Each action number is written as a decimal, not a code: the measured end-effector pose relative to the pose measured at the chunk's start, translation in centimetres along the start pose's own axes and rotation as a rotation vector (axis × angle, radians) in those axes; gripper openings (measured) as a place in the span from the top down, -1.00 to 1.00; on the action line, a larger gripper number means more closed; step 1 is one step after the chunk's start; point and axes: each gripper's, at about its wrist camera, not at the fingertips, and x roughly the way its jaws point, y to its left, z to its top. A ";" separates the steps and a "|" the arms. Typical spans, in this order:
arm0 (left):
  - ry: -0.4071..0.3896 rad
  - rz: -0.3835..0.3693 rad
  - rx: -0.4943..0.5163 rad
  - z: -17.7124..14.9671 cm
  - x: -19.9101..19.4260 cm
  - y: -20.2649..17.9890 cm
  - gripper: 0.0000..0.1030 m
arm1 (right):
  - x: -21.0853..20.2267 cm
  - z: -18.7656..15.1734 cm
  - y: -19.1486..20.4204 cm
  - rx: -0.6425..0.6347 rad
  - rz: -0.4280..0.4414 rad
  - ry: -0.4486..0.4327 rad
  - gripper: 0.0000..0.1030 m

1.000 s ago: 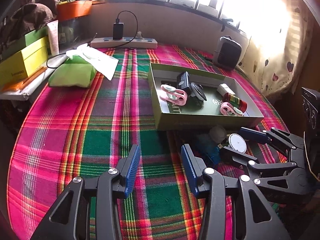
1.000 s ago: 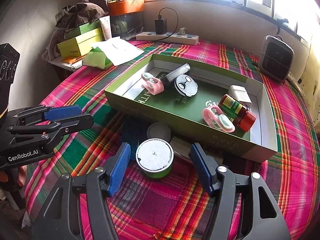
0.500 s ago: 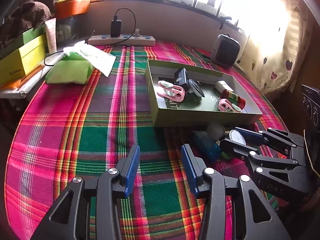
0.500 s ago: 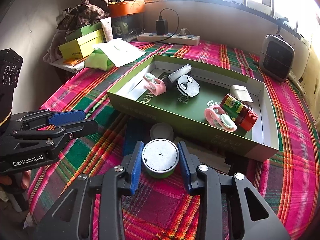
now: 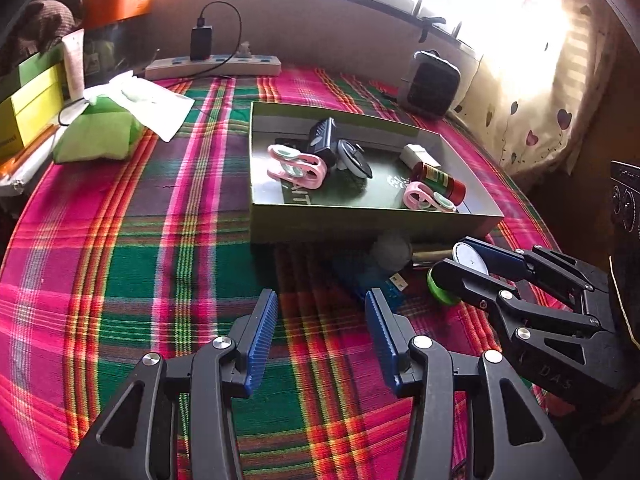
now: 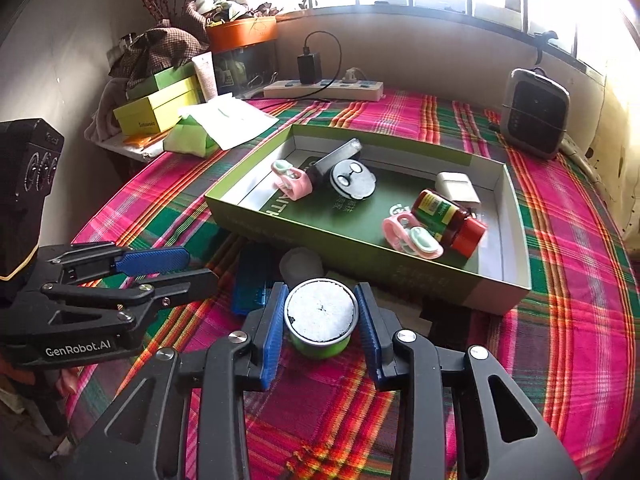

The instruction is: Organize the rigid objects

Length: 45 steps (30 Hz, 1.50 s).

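A: Where does the left wrist view sit?
B: Low over the tabletop, behind the left claw, facing the box and window wall.
A: And the right?
B: Behind the right claw, closer to the box, facing the same wall.
A: What do both share?
B: The box, the power strip, the heater, and each other's claw.
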 end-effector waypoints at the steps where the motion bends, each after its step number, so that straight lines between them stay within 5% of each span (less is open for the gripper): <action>1: 0.004 -0.004 -0.005 0.1 0.2 -0.1 0.12 | -0.2 0.0 -0.2 0.003 -0.003 -0.005 0.31; 10: 0.035 -0.017 -0.045 0.8 1.6 -1.2 0.12 | -1.2 -0.4 -1.8 0.037 -0.013 -0.033 0.31; 33: 0.041 0.250 0.150 2.0 1.1 -3.4 0.11 | -1.6 -0.8 -3.4 0.077 0.029 -0.053 0.31; 45: 0.064 0.191 0.064 3.2 2.1 -3.0 0.11 | -1.7 -1.0 -4.1 0.103 0.040 -0.059 0.31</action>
